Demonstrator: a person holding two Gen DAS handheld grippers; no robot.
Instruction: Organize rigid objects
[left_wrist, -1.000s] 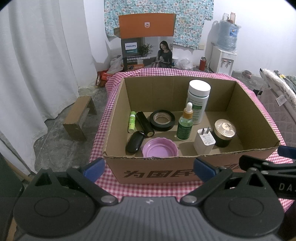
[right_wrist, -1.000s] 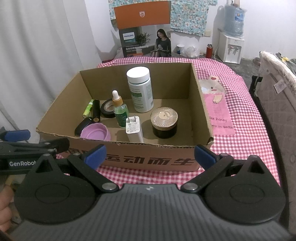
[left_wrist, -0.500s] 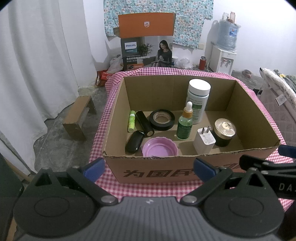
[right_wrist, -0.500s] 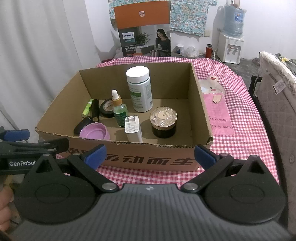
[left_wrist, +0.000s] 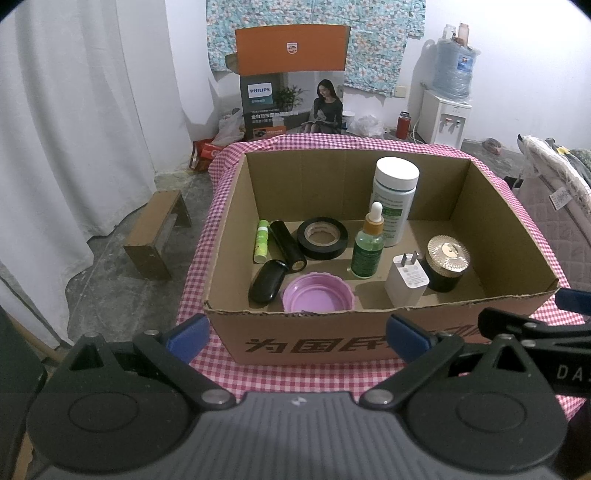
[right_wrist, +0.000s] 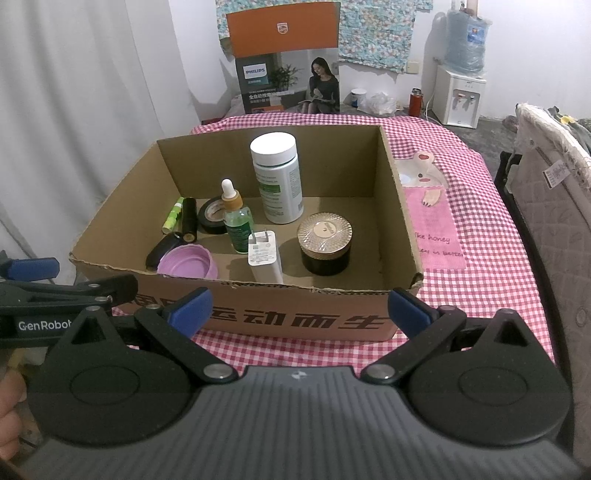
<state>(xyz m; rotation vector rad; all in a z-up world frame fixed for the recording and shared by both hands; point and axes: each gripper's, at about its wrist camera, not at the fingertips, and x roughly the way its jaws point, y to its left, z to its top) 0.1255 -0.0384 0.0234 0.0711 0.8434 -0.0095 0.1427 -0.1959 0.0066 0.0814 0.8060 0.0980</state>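
— What are your grippers doing?
— My left gripper (left_wrist: 297, 338) and right gripper (right_wrist: 299, 308) gape wide, empty, short of the cardboard box (left_wrist: 369, 338).
— Anything hidden?
— Its near wall cuts off the purple lid (left_wrist: 317, 297).
— And beyond?
— The black tube (left_wrist: 287, 245) lies pointing near-to-far; the white bottle (left_wrist: 395, 201) stands upright.

Left gripper (left_wrist: 298, 339) and right gripper (right_wrist: 300, 311) both level, side by side, jaws spread wide, nothing held; hand (right_wrist: 10, 413) on left unit.
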